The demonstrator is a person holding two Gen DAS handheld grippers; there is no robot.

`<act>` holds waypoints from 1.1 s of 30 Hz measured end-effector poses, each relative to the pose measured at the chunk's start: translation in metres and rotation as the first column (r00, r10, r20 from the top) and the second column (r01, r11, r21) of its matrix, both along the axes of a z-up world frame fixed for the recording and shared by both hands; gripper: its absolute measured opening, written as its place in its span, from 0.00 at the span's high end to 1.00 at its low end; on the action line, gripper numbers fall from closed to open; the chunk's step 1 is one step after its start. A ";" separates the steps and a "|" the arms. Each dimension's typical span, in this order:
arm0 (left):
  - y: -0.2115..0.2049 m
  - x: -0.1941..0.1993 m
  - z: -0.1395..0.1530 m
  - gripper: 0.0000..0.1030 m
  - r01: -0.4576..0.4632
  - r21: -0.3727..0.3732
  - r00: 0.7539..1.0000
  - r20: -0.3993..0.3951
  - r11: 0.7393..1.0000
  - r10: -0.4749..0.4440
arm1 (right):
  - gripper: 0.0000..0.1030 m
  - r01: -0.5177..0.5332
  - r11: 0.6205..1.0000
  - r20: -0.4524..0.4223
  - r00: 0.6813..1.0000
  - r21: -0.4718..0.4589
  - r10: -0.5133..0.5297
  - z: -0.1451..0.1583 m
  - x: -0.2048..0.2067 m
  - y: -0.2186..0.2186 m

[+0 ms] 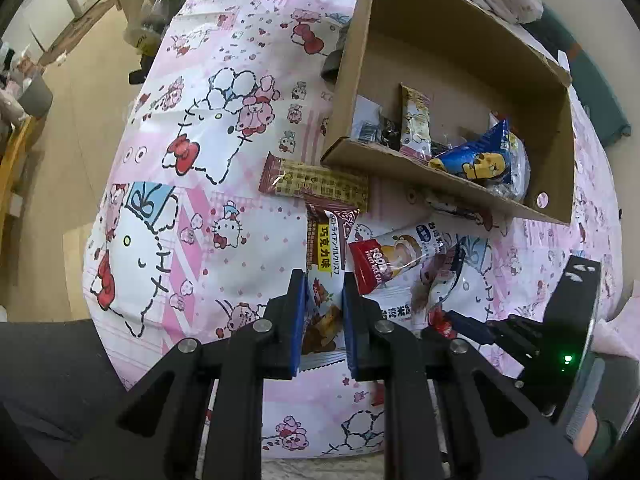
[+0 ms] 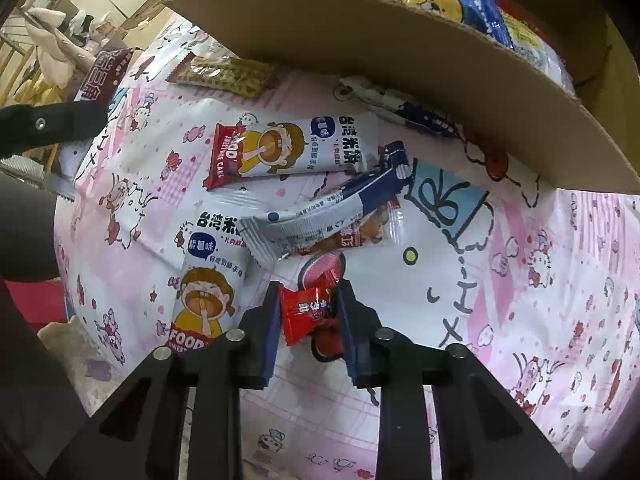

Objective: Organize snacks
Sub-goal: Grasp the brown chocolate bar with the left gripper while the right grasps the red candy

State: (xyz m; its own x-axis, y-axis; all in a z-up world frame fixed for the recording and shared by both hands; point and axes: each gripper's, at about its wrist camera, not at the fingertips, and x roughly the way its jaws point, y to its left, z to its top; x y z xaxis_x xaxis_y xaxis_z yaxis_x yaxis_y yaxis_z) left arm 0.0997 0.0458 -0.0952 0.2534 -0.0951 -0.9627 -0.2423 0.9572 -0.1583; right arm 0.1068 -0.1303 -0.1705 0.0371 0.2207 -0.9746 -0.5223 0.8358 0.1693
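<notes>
While the left gripper [image 1: 323, 316] clamps a chocolate wafer packet [image 1: 325, 276] above the pink cartoon tablecloth [image 1: 224, 128], the right gripper [image 2: 307, 322] pinches a small red candy wrapper [image 2: 306, 312]. Beyond lie two rice cake packets [image 2: 296, 148], a checkered bar [image 1: 316, 184], then the cardboard box [image 1: 452, 44] holding snacks.

Between the left gripper's [image 1: 323, 312] blue pads sits a white-and-brown chocolate bar wrapper [image 1: 323, 276]; ahead lies a brown-and-yellow checked wafer pack [image 1: 316, 184]. A red candy wrapper [image 2: 306, 312] shows between the right gripper's [image 2: 308, 320] blue pads, over a pink cartoon-print cloth [image 2: 520, 280].
</notes>
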 end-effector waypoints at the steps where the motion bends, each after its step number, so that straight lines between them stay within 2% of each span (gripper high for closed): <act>1: -0.001 0.000 0.000 0.86 0.003 0.006 1.000 0.002 1.000 -0.003 | 0.76 0.000 1.000 0.006 1.000 -0.005 0.000 0.001 -0.001 -0.001; 8: 0.002 -0.004 0.001 0.86 -0.005 0.035 1.000 0.014 0.999 0.005 | 0.82 0.026 0.999 0.000 1.000 0.047 -0.026 0.019 -0.014 -0.013; 13: 0.003 -0.007 0.028 0.86 -0.002 0.091 0.992 0.127 0.996 -0.009 | 0.82 0.093 0.984 0.009 0.995 0.154 -0.096 0.046 -0.014 -0.032; 17: 0.003 -0.004 0.053 0.86 0.002 0.121 0.974 0.223 0.993 -0.029 | 0.82 0.176 0.941 0.032 0.981 0.288 -0.193 0.080 -0.003 -0.061; 19: 0.001 0.001 0.063 0.86 0.007 0.136 0.966 0.256 0.991 -0.042 | 0.82 0.221 0.906 0.037 0.967 0.360 -0.251 0.093 0.004 -0.076; 25: -0.009 0.025 0.083 0.86 0.060 0.141 0.952 0.291 0.988 -0.099 | 0.82 0.291 0.806 0.059 0.926 0.516 -0.372 0.123 0.030 -0.104; 28: -0.017 0.043 0.089 0.86 0.095 0.153 0.945 0.298 0.984 -0.137 | 0.82 0.296 0.789 0.095 0.909 0.539 -0.405 0.139 0.048 -0.109; 33: -0.026 0.074 0.085 0.86 0.127 0.137 0.945 0.283 0.982 -0.162 | 0.82 0.310 0.785 0.106 0.898 0.537 -0.427 0.141 0.081 -0.125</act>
